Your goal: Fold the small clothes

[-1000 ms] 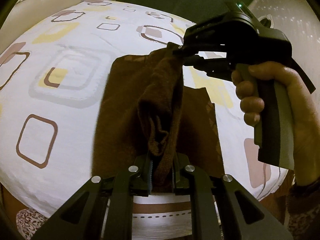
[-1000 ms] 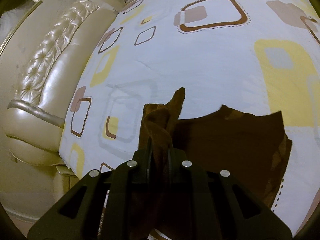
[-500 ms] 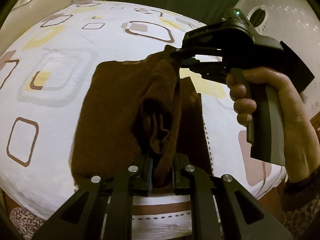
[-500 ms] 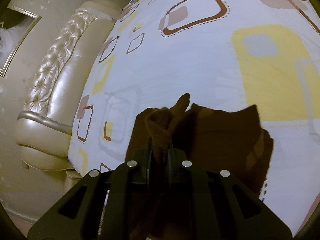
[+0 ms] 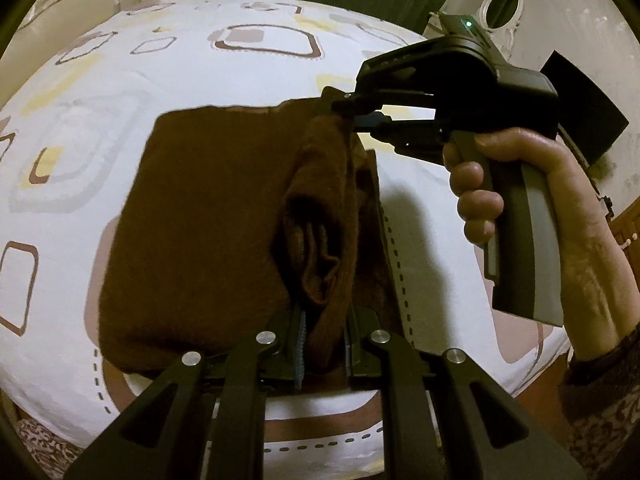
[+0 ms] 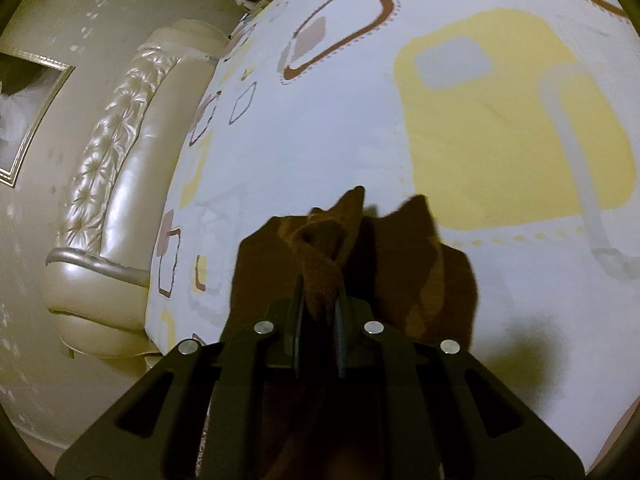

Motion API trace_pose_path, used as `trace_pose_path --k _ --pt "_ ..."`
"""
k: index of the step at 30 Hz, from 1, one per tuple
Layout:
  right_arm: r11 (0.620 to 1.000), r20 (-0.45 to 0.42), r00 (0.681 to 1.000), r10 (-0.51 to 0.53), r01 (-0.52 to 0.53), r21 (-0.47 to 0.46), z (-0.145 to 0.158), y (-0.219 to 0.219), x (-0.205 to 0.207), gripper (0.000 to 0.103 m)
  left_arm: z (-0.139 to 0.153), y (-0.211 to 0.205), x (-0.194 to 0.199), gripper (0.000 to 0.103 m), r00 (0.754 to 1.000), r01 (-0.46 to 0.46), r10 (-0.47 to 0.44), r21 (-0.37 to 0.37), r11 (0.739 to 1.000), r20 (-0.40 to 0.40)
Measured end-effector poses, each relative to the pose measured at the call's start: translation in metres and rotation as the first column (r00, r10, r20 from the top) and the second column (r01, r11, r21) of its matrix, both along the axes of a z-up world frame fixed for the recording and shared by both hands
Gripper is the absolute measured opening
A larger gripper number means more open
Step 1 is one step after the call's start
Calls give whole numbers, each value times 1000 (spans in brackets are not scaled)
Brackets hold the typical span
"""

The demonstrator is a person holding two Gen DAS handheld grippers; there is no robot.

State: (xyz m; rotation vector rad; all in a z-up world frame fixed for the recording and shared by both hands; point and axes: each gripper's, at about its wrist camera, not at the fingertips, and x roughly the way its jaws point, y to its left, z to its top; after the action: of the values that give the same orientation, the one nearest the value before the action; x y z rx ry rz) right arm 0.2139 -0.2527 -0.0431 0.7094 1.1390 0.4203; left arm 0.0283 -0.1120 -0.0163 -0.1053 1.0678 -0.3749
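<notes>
- Left wrist view: a bunched edge of the brown cloth (image 5: 200,220) is clamped between the fingers of the left tool (image 5: 323,344). The cloth is spread over the patterned bed (image 5: 120,80) and drapes toward its near edge.
- Its far edge is pinched in the right tool (image 5: 352,114), gripped by a hand (image 5: 520,208) and held just above the bed.
- Right wrist view: the right tool (image 6: 319,340) is closed on a fold of the cloth (image 6: 420,280). A padded headboard (image 6: 116,160) is seen at the left.

I see a fuzzy brown cloth (image 5: 208,216) on a smooth cotton sheet (image 5: 248,92). My 2 grippers look like matt black plastic. The headboard (image 6: 120,152) is shiny leather.
</notes>
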Motion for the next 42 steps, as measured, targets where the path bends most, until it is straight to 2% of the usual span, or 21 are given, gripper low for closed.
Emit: trace_pose_path --k 4,15,25,42 --pt "1000 -11 1000 -14 14 15 -13 -8 -1 12 -4 -7 3 14 1000 6 -6 4 1000 -7" --pt "997 0 999 -42 41 72 -24 -28 -8 12 -9 -24 0 14 999 43 -43 7 999 -10" --pt "990 -27 996 -86 88 110 -42 -40 -9 11 -15 -36 -14 14 997 73 -73 16 997 -19" --pt "981 -18 991 -135 136 136 -51 -66 -22 12 -25 -44 -13 14 993 113 -112 4 994 -45"
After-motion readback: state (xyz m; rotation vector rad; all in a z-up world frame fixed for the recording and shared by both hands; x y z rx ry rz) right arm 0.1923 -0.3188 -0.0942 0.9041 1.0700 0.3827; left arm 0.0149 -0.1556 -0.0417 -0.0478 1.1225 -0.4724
